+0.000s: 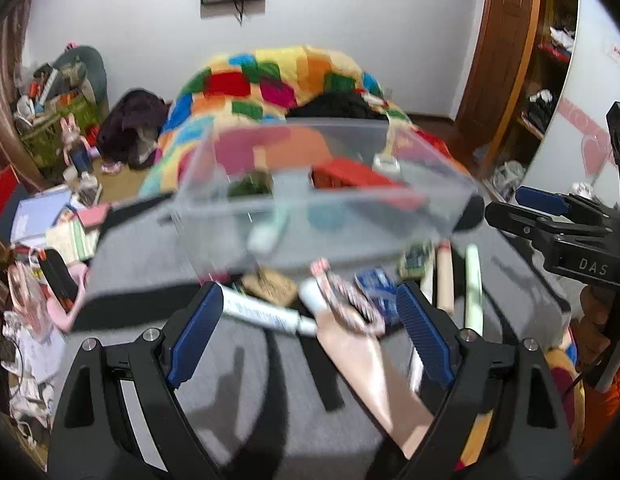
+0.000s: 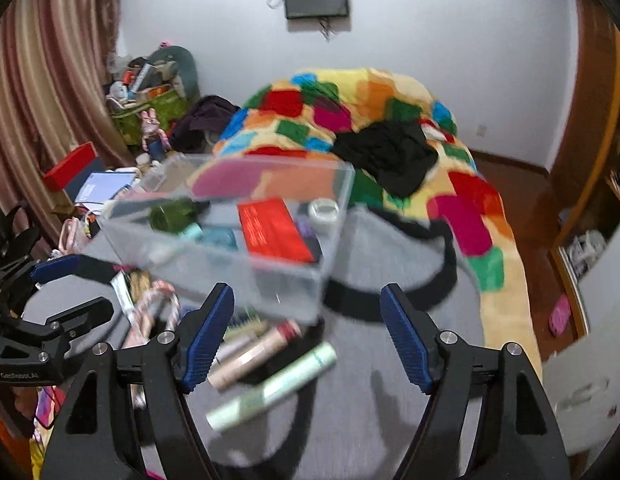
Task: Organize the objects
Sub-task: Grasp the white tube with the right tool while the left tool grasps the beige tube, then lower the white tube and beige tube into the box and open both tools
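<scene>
Our left gripper [image 1: 310,324] has its blue pads spread wide with nothing clamped; between them lie a white tube [image 1: 266,312], a pink patterned tube [image 1: 346,296] and a blue packet [image 1: 376,286], all on the gray cloth [image 1: 238,368], with a pale peach thing reaching in from 6 o'clock that we cannot identify. Our right gripper [image 2: 306,334] also stands wide apart and empty, above a pale green tube [image 2: 274,388] and a beige tube [image 2: 254,354] that lie side by side on the same cloth. At 12 o'clock from both grippers sits the clear plastic box [image 2: 278,280], blurred, holding a red box [image 2: 274,230], a dark green bottle [image 2: 174,214], a roll of tape [image 2: 324,210] and a light blue thing we cannot name. Beyond it, still at 12 o'clock, the patchwork blanket [image 2: 462,208] is heaped with a black garment [image 2: 390,152] on top. At 9 o'clock books and clutter crowd the curtain [image 2: 38,92].
</scene>
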